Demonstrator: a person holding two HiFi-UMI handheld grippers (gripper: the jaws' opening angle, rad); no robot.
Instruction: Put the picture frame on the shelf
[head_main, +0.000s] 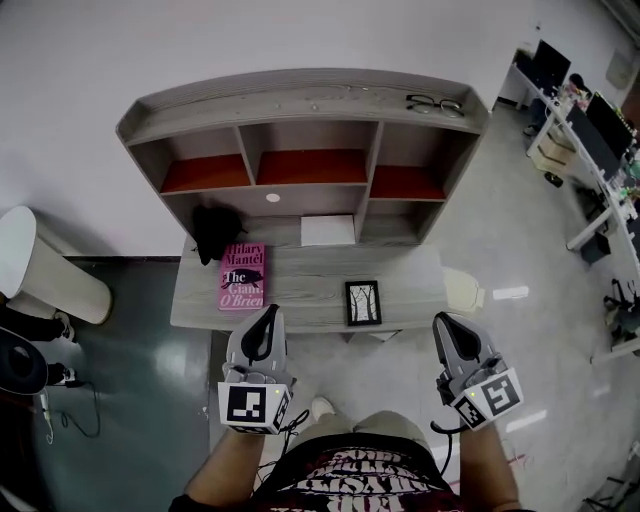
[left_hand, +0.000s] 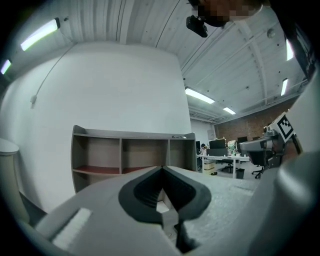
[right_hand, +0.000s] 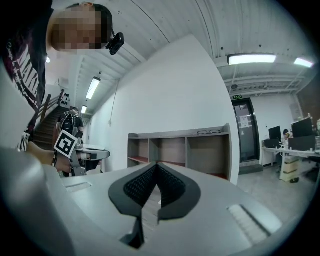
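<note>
Ahead, picture frame (head_main: 363, 303) on desk (head_main: 300, 295).

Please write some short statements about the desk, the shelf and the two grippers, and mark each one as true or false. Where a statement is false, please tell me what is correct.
1. The picture frame lies on the desk, in front of the shelf. True.
2. The right gripper holds the picture frame. False: it is shut on nothing and is apart from the frame.
3. A pair of glasses lies on top of the shelf. True.
4. The pink book stands in an upper compartment. False: it lies flat on the desk, to the left of the frame.
5. The left gripper is wide open. False: its jaws are together, with nothing between them.
</note>
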